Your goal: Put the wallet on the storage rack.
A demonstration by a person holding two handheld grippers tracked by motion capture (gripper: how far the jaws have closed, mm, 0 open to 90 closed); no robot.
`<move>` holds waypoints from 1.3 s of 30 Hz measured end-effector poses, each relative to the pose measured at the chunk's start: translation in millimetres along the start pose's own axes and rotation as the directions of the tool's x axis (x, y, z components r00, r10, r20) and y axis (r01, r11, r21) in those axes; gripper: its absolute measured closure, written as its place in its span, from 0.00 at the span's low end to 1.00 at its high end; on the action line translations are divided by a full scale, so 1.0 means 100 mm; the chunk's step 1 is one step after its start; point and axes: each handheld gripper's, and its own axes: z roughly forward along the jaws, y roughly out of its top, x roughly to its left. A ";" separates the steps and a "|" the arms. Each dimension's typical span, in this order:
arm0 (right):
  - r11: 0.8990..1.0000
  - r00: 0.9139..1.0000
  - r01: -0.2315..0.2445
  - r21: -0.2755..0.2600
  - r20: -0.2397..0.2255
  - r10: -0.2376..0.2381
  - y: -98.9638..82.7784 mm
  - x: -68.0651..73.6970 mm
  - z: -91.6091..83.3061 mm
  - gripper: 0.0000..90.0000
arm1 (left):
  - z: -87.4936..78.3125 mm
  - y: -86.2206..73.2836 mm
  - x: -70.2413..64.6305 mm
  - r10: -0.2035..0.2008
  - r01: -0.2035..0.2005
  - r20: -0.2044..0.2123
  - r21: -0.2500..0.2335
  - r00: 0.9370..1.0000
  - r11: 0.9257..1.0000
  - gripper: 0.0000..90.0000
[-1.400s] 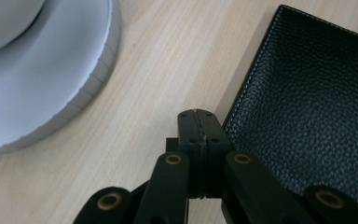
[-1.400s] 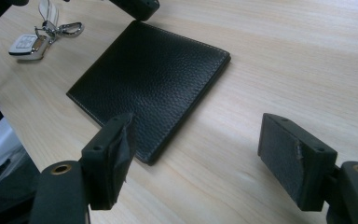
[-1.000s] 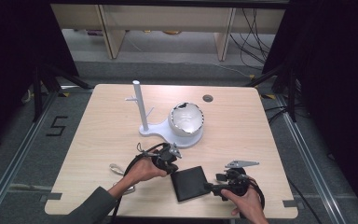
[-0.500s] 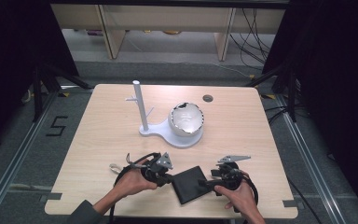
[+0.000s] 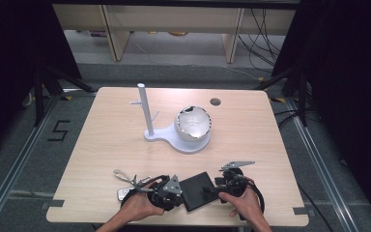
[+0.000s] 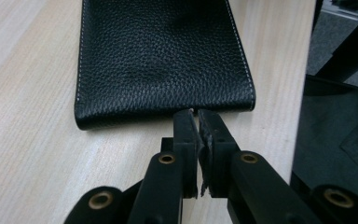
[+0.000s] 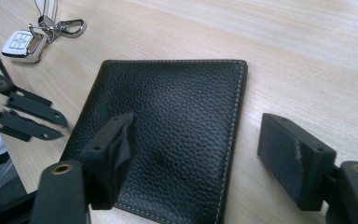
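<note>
A black leather wallet [image 5: 199, 191] lies flat near the table's front edge. My left gripper [image 5: 174, 189] is at its left side. In the left gripper view the jaws are shut, and their tips [image 6: 196, 114] meet the near edge of the wallet [image 6: 163, 56] with nothing between them. My right gripper [image 5: 218, 188] is at the wallet's right side. It stands open [image 7: 200, 158], with one jaw over the wallet [image 7: 177, 126] and the other beyond its stitched edge, above bare wood.
A car key fob [image 7: 23, 44] with a ring and clip lies left of the wallet. Mid-table stands a white base [image 5: 174, 140] with an upright post [image 5: 145, 111] and a round white shell [image 5: 192, 123]. The table's front edge [image 5: 174, 223] is close.
My left gripper has dropped back from mid-table to the wallet's left edge near the front. My right gripper has moved in closer over the wallet's right side.
</note>
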 end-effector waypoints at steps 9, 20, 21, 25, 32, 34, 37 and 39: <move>0.999 0.999 -0.042 0.002 -0.027 0.042 0.01 0.00 0.03 0.36 | 0.03 0.00 -0.01 0.001 -0.001 -0.009 -0.004 1.000 1.000 0.95; 0.987 0.985 -0.155 -0.045 -0.081 0.151 -0.04 -0.05 0.03 0.36 | 0.07 0.00 -0.08 -0.013 0.012 -0.012 -0.023 1.000 1.000 0.95; 0.983 0.980 -0.177 -0.043 -0.104 0.172 -0.06 -0.06 0.03 0.37 | 0.06 0.00 -0.07 0.020 -0.020 -0.022 -0.004 1.000 1.000 0.95; 0.970 0.951 -0.241 -0.030 -0.205 0.230 -0.12 -0.08 0.05 0.53 | 0.08 0.01 -0.11 -0.001 0.000 -0.018 -0.027 1.000 1.000 0.95; 0.980 0.962 -0.193 -0.057 -0.208 0.177 -0.07 -0.07 -0.04 0.69 | 0.07 0.02 -0.09 0.025 -0.025 -0.013 -0.009 1.000 1.000 0.95; 0.981 0.960 -0.185 -0.056 -0.224 0.168 -0.07 -0.08 -0.05 0.72 | 0.07 0.02 -0.10 0.026 -0.026 -0.016 -0.005 1.000 1.000 0.95; 0.980 0.957 -0.181 -0.078 -0.245 0.157 -0.05 -0.07 -0.07 0.80 | 0.07 0.02 -0.10 0.028 -0.028 -0.020 -0.002 0.999 1.000 0.94; 0.978 0.948 -0.195 -0.074 -0.270 0.169 -0.03 -0.04 -0.10 0.86 | 0.07 0.03 -0.11 0.030 -0.030 -0.021 0.001 0.999 1.000 0.93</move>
